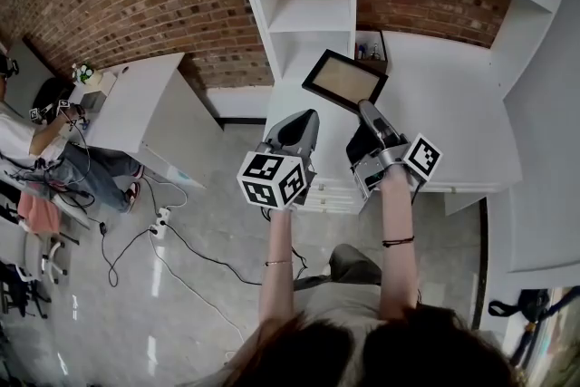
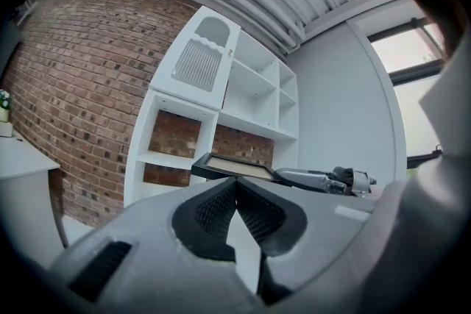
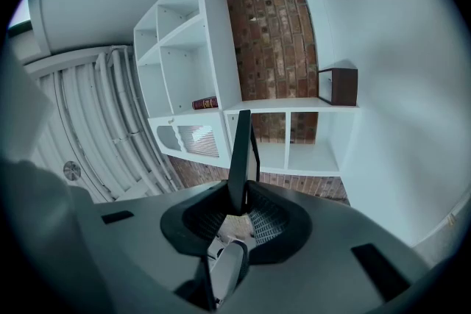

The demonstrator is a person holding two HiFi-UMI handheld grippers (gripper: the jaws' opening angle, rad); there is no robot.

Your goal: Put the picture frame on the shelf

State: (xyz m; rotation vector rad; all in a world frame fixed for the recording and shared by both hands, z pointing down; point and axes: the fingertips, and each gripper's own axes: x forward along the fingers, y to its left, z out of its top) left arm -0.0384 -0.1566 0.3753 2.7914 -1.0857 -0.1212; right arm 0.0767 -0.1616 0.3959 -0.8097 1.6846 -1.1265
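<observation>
The picture frame [image 1: 344, 79], black-edged with a tan panel, is held in the air in front of the white shelf unit [image 1: 313, 14]. My right gripper [image 1: 365, 107] is shut on its lower right edge. In the right gripper view the frame [image 3: 241, 151] stands edge-on between the jaws of my right gripper [image 3: 239, 195], with the shelf [image 3: 287, 110] behind it. My left gripper [image 1: 310, 115] hangs just left of the frame, shut and holding nothing. The left gripper view has my left gripper [image 2: 235, 182] with its jaws together, and the frame [image 2: 235, 167] just beyond them.
A dark brown box [image 3: 338, 84] and a red book [image 3: 204, 103] sit on shelf boards. Small items [image 1: 367, 52] fill one cubby. A white desk [image 1: 136, 104] stands to the left with a seated person [image 1: 27, 140] beside it. Cables [image 1: 163, 222] trail across the floor.
</observation>
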